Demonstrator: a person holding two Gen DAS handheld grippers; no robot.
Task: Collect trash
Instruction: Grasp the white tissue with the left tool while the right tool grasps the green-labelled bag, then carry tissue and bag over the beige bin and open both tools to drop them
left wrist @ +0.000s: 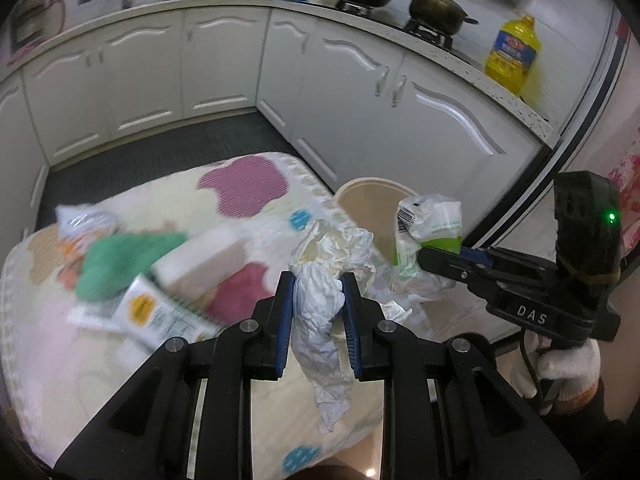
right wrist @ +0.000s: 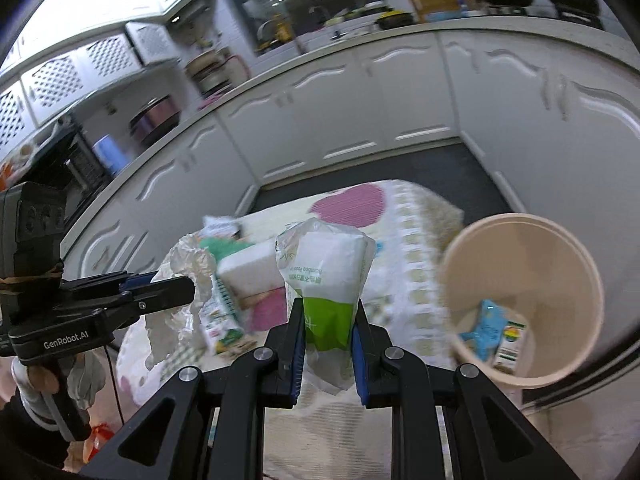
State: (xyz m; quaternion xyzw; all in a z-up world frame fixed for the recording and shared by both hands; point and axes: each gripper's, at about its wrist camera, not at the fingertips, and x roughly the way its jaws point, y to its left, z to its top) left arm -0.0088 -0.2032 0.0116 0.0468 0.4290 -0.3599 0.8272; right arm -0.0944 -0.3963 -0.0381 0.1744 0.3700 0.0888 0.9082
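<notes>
My grippers (left wrist: 318,296) are black with blue pads (left wrist: 285,320), silver screws (left wrist: 250,325) and white lettering; white knit gloves (left wrist: 568,364) at four o'clock.

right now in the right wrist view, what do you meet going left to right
left gripper holding crumpled white paper → white block → green and white tissue pack in the right gripper → beige bin
</notes>
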